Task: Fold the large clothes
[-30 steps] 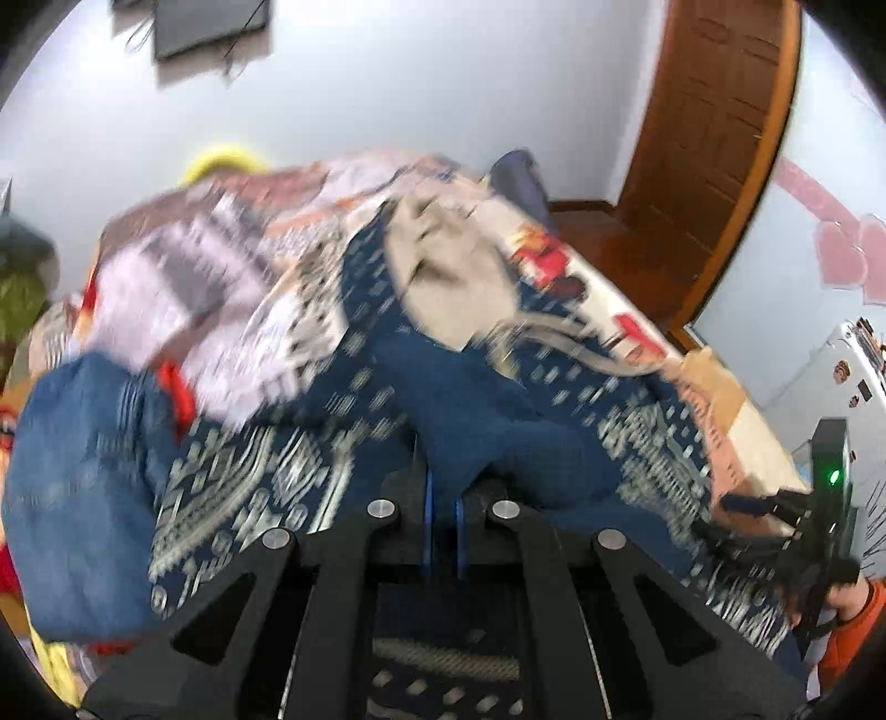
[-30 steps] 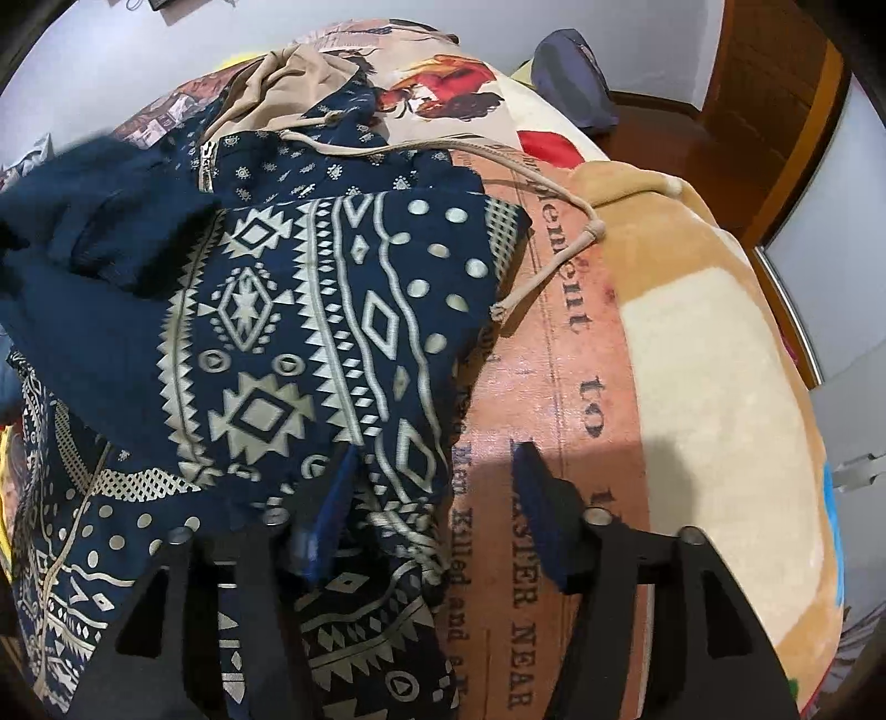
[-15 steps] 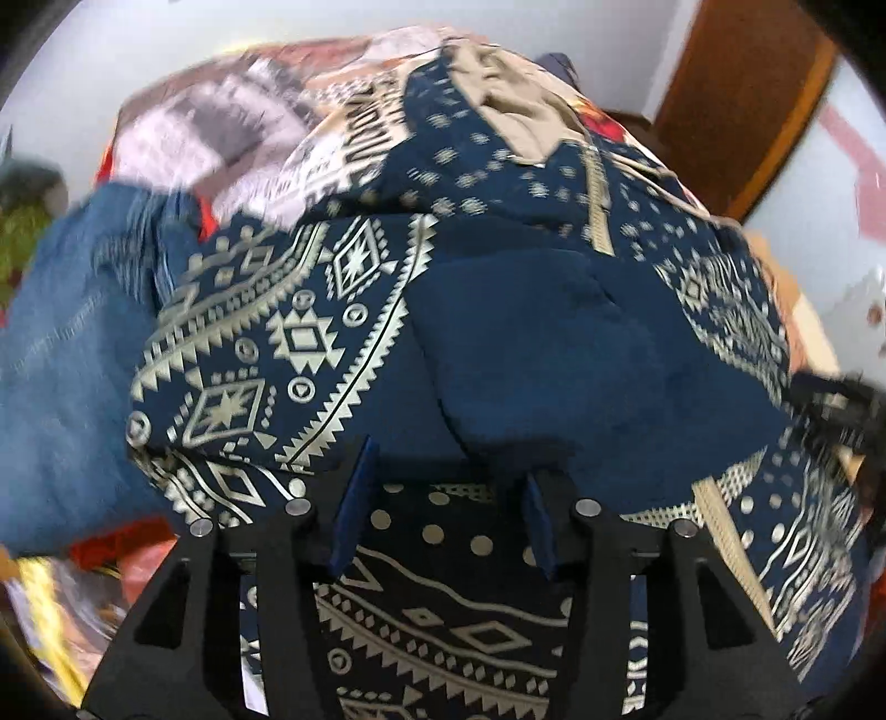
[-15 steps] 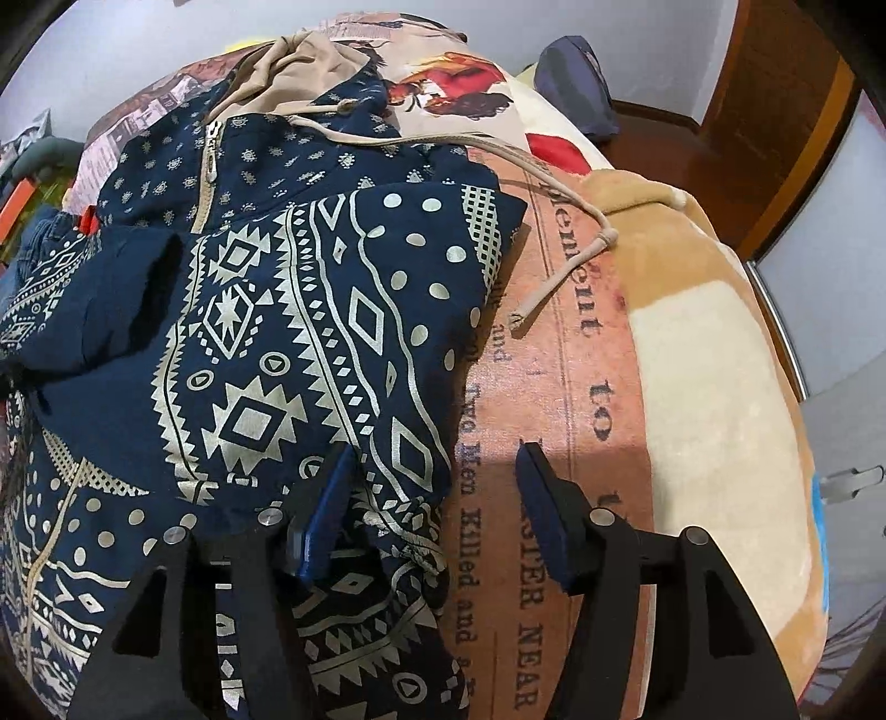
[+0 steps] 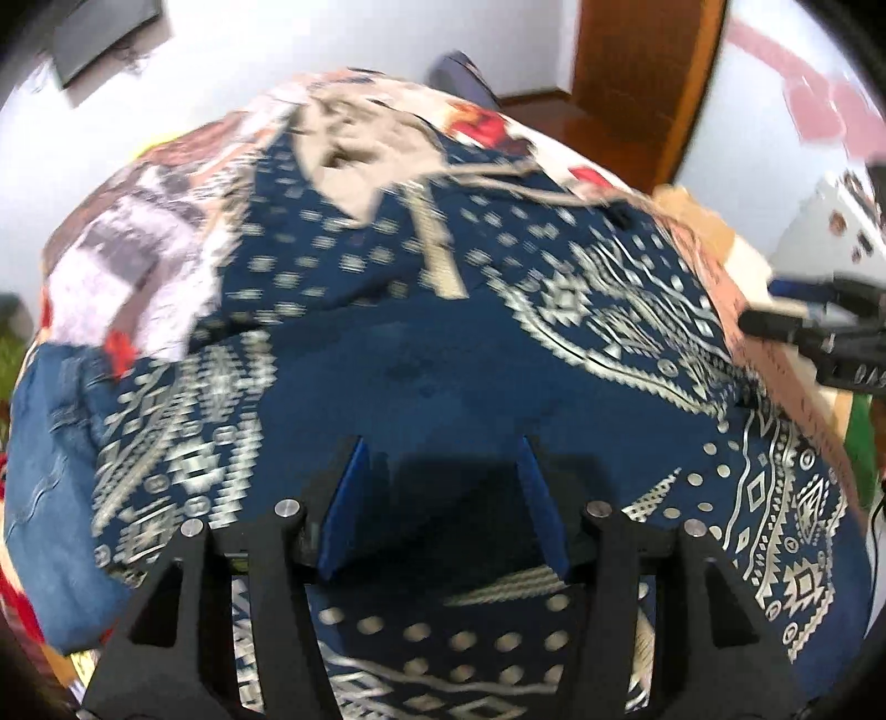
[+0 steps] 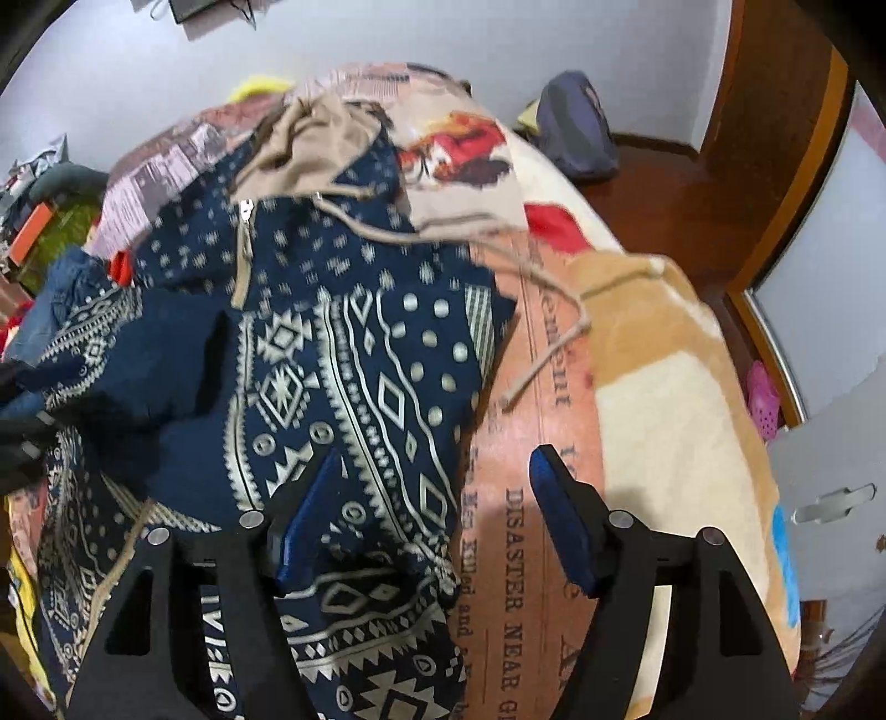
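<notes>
Right wrist view: the hoodie (image 6: 354,354) lies across the bed (image 6: 664,399), one sleeve folded in. My right tongs (image 6: 429,515) and left tongs (image 5: 440,498) gape, empty. Next, I judge, grab the right edge.

My bed carries a printed blanket (image 6: 653,387) with newspaper-style lettering and a tan and cream patch toward its right edge. Off the bed's far right corner a dark blue bag (image 6: 578,130) sits on the wooden floor (image 6: 681,188), close to a brown wooden door (image 5: 642,72). At the bed's left edge lies a pile of blue denim (image 5: 41,487). A dark flat screen (image 5: 102,33) hangs on the white wall (image 6: 387,33) beyond the far edge.
</notes>
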The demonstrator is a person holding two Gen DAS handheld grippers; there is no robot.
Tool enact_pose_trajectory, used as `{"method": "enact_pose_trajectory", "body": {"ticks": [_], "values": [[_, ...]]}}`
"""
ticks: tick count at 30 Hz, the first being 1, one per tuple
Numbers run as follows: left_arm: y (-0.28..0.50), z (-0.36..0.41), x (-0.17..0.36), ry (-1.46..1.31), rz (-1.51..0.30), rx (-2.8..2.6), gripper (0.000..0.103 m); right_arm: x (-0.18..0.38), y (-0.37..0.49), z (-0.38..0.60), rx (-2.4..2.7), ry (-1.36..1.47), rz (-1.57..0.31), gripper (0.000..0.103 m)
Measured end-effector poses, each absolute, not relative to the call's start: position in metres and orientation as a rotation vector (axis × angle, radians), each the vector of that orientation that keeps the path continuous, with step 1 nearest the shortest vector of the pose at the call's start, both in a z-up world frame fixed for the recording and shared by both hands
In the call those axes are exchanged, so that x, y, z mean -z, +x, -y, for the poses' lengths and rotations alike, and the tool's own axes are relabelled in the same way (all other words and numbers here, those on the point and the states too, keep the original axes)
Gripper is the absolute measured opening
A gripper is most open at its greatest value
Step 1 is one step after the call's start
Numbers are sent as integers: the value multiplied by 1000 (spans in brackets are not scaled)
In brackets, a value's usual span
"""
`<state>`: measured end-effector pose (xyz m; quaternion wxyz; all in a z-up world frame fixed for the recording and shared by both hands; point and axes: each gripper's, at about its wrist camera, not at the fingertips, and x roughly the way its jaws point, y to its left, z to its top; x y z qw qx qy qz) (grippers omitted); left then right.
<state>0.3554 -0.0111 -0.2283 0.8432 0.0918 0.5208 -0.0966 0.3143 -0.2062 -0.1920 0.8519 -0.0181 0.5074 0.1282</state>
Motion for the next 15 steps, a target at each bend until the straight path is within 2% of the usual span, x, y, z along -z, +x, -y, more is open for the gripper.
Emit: {"method": "enact_pose_trajectory", "body": {"ticks": [8,12,13,14,15], "values": [[375,42,262,259,-1149,217,55,216,321,192,-293,-56,-1135,68],[383,32,269,156,-1144,229,51,229,317,178,-313,-131,-1159,67],[383,29,269,146,-1134,225,44,229,316,178,-312,-138,-1153,67],[382,27,269,143,-1130,215,32,228,316,178,-315,-142,-1152,67],[382,24,268,145,-1126,192,23,228,317,180,-319,-134,-1157,68]]}}
